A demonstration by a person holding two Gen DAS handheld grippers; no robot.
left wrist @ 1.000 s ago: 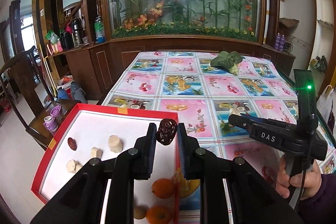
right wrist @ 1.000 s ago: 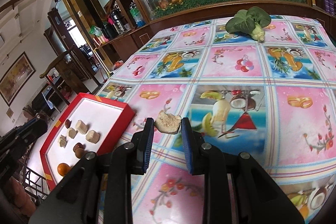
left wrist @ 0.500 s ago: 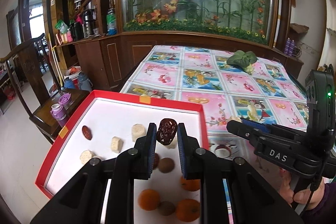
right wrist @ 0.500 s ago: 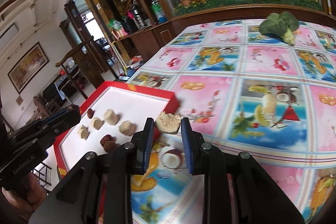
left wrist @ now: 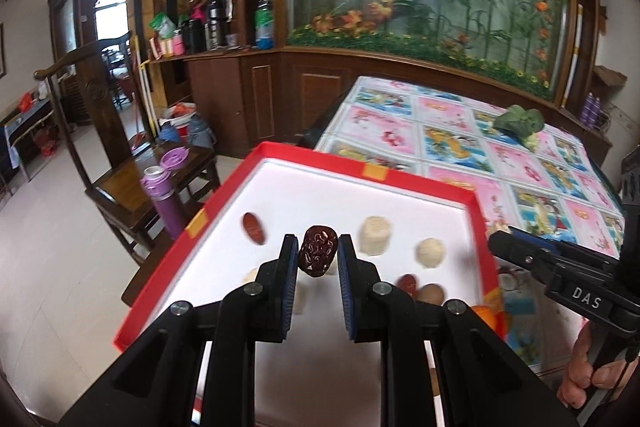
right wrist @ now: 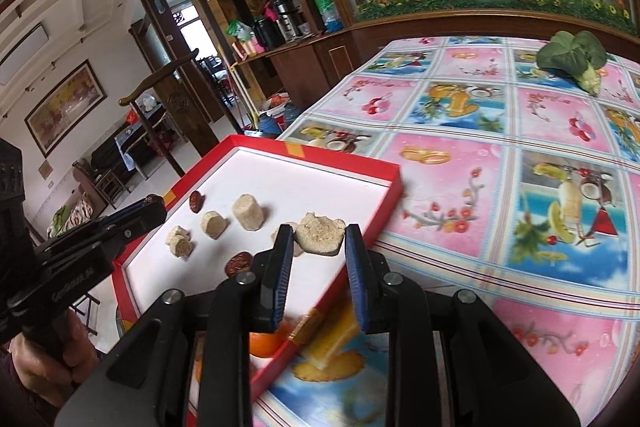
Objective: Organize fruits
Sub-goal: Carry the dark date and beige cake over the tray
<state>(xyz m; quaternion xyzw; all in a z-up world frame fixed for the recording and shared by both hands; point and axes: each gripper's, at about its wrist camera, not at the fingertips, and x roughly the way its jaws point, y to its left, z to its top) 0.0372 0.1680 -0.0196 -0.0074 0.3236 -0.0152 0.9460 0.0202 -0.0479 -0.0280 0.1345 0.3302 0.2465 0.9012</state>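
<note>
Wrinkled date (left wrist: 317, 256) clamped between left claw (left wrist: 318, 255) pads

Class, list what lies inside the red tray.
The red tray holds pale sugarcane-like chunks, red dates and an orange. The right gripper hides part of the near end.

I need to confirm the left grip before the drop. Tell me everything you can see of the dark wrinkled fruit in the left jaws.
The dried date is dark reddish-brown, glossy and deeply wrinkled, an oval standing roughly upright. The left gripper is shut on it, one blue-edged jaw pressing each side, top and bottom showing free. It is held above the white floor of the red tray, touching nothing else, near a smoother red date and a pale cylindrical chunk lying there. Its back is hidden.
</note>
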